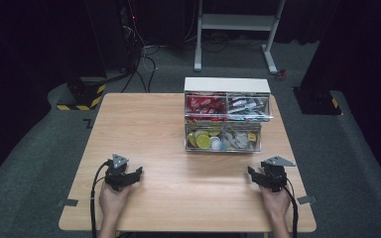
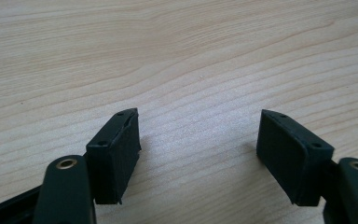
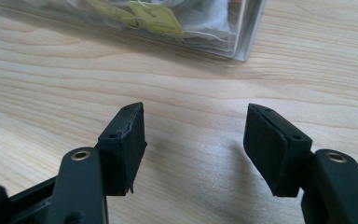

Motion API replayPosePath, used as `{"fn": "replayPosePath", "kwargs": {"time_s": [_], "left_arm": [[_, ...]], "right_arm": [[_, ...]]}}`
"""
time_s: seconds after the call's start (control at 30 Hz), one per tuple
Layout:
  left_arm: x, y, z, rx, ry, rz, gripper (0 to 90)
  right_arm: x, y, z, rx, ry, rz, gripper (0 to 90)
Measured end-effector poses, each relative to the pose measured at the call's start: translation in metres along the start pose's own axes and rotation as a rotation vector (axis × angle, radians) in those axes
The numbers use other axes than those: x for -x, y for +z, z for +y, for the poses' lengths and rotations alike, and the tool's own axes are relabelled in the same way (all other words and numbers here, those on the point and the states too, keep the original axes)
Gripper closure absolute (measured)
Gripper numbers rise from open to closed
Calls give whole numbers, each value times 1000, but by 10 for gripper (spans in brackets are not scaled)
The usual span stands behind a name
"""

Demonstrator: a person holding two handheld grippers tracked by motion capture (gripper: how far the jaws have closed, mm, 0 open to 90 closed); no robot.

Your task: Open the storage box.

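The clear plastic drawer box with a white top [image 1: 226, 119] stands at the far edge of the desk, a little toward the far right corner. It has four see-through drawers, two up and two down. The upper left drawer [image 1: 206, 105] is full of red packets. The upper right drawer [image 1: 248, 108] holds red and silver packets and looks pulled out a little. The lower left drawer [image 1: 204, 138] has round yellow and green things in it. The lower right drawer [image 1: 241, 139] holds pale packets with small yellow tags, and the right gripper view shows its corner [image 3: 242, 32] with those tags behind the clear wall.

I think the box is light and stiff. Its walls look smooth and slippery, so jaws could slide off them. A hard squeeze might crack the thin plastic. The best place to hold is likely the front lip of a drawer, pinched from top and bottom, then pulled straight toward the near edge. The whole box may slide along the desk when a drawer is pulled, so the other gripper could press on the white top. The packets inside look soft and crinkly, and should be easy to pinch by an edge.

The right gripper [image 1: 262, 177] sits near the near right corner of the wooden desk [image 1: 168, 193], well apart from the box. Its jaws are spread wide and hold nothing. The left gripper [image 1: 130, 176] sits near the near left corner. Its jaws are spread wide too, with bare wood between them.
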State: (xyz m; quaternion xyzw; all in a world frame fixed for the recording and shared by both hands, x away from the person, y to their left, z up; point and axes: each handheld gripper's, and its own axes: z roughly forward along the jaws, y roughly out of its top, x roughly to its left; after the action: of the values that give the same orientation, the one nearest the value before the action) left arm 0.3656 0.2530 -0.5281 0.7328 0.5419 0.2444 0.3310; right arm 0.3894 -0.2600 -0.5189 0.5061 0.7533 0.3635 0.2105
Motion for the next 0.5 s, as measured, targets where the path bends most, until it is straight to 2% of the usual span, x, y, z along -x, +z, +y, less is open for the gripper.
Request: {"fn": "replayPosePath", "kwargs": {"time_s": [0.07, 0.2, 0.3, 0.43, 0.5], "left_arm": [[0, 0, 0, 0, 3, 1, 301], [0, 0, 0, 1, -1, -2, 300], [0, 0, 0, 3, -1, -1, 299], [-1, 0, 0, -1, 1, -6, 297], [0, 0, 0, 4, -3, -5, 297]], "right_arm": [[2, -1, 1, 18, 2, 36, 406], [3, -2, 2, 44, 11, 47, 437], [2, -5, 1, 54, 23, 83, 424], [0, -7, 1, 44, 27, 68, 390], [0, -8, 2, 43, 41, 86, 377]]}}
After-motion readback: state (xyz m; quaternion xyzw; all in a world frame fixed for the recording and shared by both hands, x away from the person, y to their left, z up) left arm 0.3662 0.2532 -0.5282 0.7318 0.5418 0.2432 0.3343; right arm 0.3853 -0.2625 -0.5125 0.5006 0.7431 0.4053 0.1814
